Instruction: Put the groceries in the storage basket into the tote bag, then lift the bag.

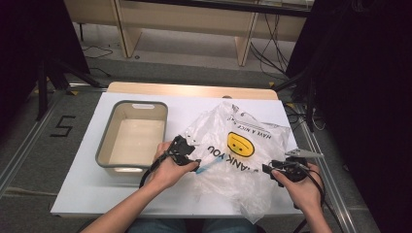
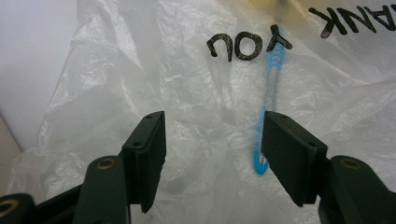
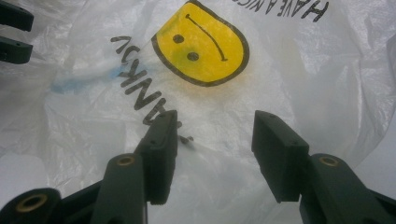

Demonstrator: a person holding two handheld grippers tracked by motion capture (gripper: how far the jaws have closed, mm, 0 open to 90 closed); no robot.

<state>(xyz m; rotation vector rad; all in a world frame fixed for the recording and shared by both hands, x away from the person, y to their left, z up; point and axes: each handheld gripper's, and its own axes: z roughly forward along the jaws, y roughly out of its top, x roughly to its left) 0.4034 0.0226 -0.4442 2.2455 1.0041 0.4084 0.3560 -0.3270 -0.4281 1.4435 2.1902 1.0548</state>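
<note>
Grey-rimmed bin [image 1: 132,139]: rectangular, pale inside, standing on the white table [image 1: 82,189] just to the left of the left gripper [image 1: 187,156], close beside the hand [image 1: 167,170] that carries it. Left gripper: held over the left edge of the plastic bag [image 1: 238,155]; in the left gripper view its two black jaws stand apart over the film with nothing pressed between the pads, so it is open. Blue item [image 2: 267,107]: slim, lying inside the bag under the translucent film, running from just beside the left gripper's right-hand jaw away ahead of it toward the printed "YOU"; what it is cannot be told through the plastic. Plastic bag: crumpled, whitish and translucent, printed with a yellow smiley face [image 1: 241,144] and black lettering, spread on the table between the two grippers, its face print ahead of the right gripper's jaws in the right gripper view. Right gripper [image 1: 272,171]: at the bag's right edge, held in the right hand [image 1: 303,187]; its jaws likewise stand apart above the film, pads pressing on nothing, open. Grey three-cornered plate [image 1: 303,153]: sits atop the right gripper.
</note>
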